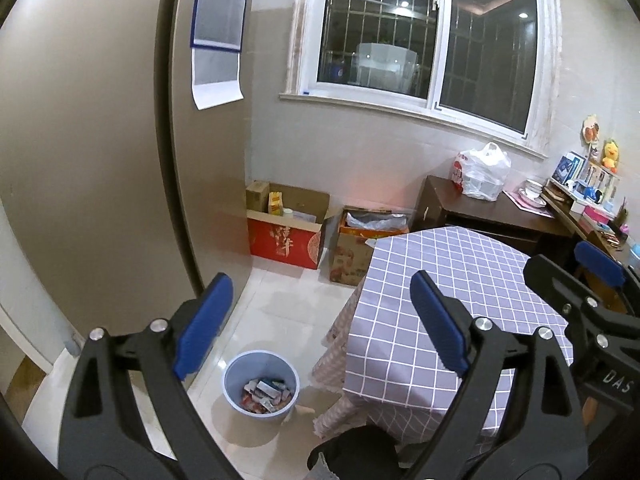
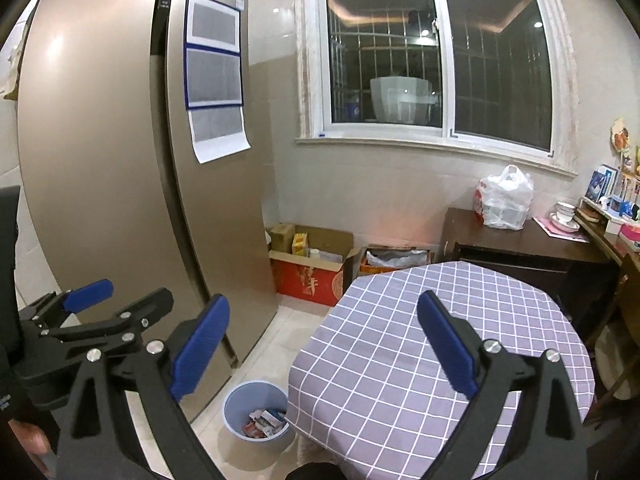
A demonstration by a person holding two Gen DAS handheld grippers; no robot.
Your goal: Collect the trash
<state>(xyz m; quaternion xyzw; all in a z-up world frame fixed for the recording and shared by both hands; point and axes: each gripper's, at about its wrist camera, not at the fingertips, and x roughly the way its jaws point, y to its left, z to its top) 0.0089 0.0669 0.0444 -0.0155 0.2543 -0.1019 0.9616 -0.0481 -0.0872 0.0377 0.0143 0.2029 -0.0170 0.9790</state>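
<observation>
Left gripper (image 1: 322,324): black arms, blue ribbed pads, jaws spread wide, nothing between them.
Right gripper (image 2: 324,344): same build, jaws apart and empty, above the table edge.
Trash: crumpled wrappers and small packets (image 1: 266,394) lying inside the bin.
Bin: round pale-blue plastic wastebasket (image 1: 236,380) on the white tiled floor, just beside the table's draped cloth.
Table: purple cloth with white grid (image 2: 384,360), top bare.
Fridge: tall bronze-coloured door (image 2: 100,168) left of the bin.
Far wall: red cardboard box (image 1: 284,244) on the floor, white plastic bag (image 1: 482,172) on a dark wooden cabinet (image 1: 448,200).

Black tongs (image 1: 320,328), ribbed blue pads (image 1: 204,324)
</observation>
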